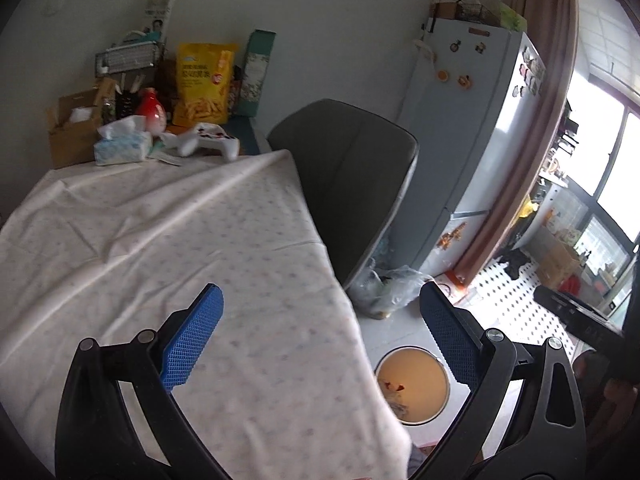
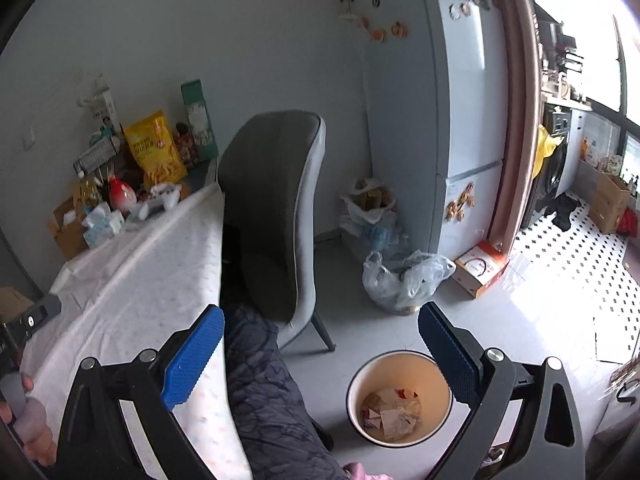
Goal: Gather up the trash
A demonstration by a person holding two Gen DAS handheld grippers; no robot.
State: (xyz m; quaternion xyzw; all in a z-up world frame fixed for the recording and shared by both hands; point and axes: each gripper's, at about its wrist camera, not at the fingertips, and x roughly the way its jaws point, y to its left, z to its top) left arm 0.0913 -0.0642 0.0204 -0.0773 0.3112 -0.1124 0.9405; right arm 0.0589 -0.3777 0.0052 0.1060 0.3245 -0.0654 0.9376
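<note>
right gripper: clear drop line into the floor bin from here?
Probably yes. The right gripper is open and empty, above the open-topped bin on the floor; nothing shows between them, and the chair stands off to its left.

The bin [image 2: 400, 398] is a round open pail, white outside and cream inside, standing upright on the pale floor at about 5 o'clock in the right wrist view. The trash [image 2: 392, 410] lies at its bottom: crumpled whitish paper and wrappers with bits of red, filling only the lowest part. In the left wrist view the bin [image 1: 416, 384] sits at 5 o'clock, its left side hidden behind the hanging cloth, with a few scraps [image 1: 394, 394] showing inside.
</note>
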